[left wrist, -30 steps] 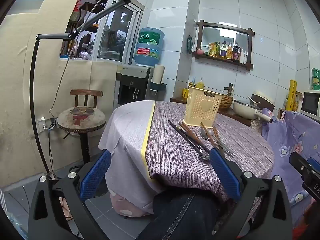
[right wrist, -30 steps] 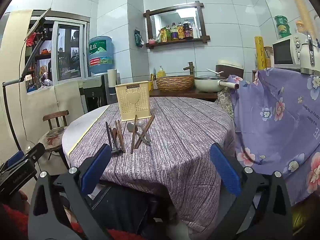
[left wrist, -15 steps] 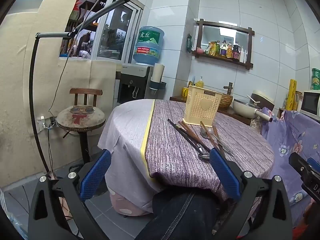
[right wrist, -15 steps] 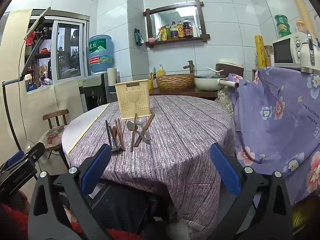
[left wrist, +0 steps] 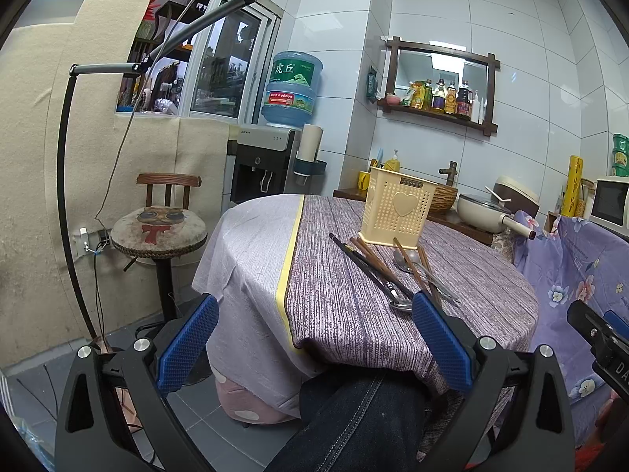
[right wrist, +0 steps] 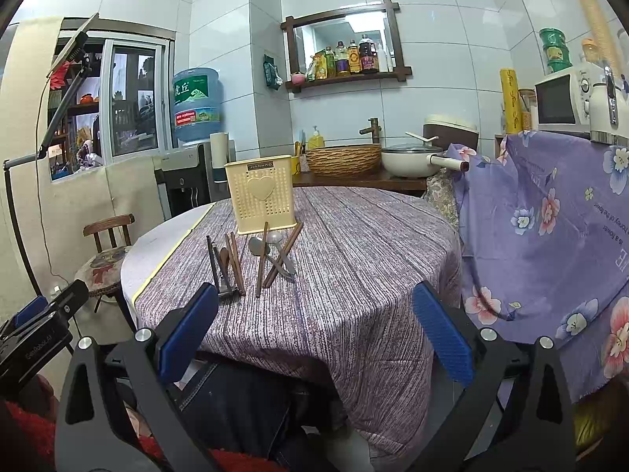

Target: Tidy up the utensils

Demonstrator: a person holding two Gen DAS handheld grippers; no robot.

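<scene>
- Left wrist view: left gripper [left wrist: 314,344] spread wide, blue pads [left wrist: 188,348] far apart, holding nothing, hanging low at the near edge of the round worktop [left wrist: 354,326] over a denim-clad leg [left wrist: 354,421].
- Worktop has a purple striped cloth [left wrist: 334,275] with a pale section on the left.
- Cream utensil holder [left wrist: 397,212] with a heart on its front stands upright toward the far side of the worktop.
- Utensils lie flat just near of the holder: dark chopsticks [left wrist: 363,265] and brown chopsticks [left wrist: 379,263] on the left, a metal spoon [left wrist: 401,306] at their near end, more spoons [left wrist: 405,261] and sticks to the right, overlapping; exact count unclear.
- Stool with cat cushion [left wrist: 159,228] left of the worktop; water dispenser [left wrist: 271,145] against the far wall; pan [left wrist: 487,210] on the far counter.
- Right gripper body [left wrist: 601,338] peeks in at right edge.
- Right wrist view: right gripper [right wrist: 314,330] also spread wide, nothing held, low at the near edge of the worktop [right wrist: 354,314].
- Utensil holder [right wrist: 261,192] upright, far centre-left.
- Utensils in two loose groups just near of it: left group of chopsticks [right wrist: 235,263] with a metal piece [right wrist: 225,285]; right group of spoons [right wrist: 259,246] crossed by brown chopsticks [right wrist: 283,257].
- None of the utensils are in the holder as far as visible; all well apart from both grippers.
- Left gripper body [right wrist: 35,338] at lower left edge.
- Floral purple cloth [right wrist: 550,228] right of the worktop; microwave [right wrist: 562,100] above it.
</scene>
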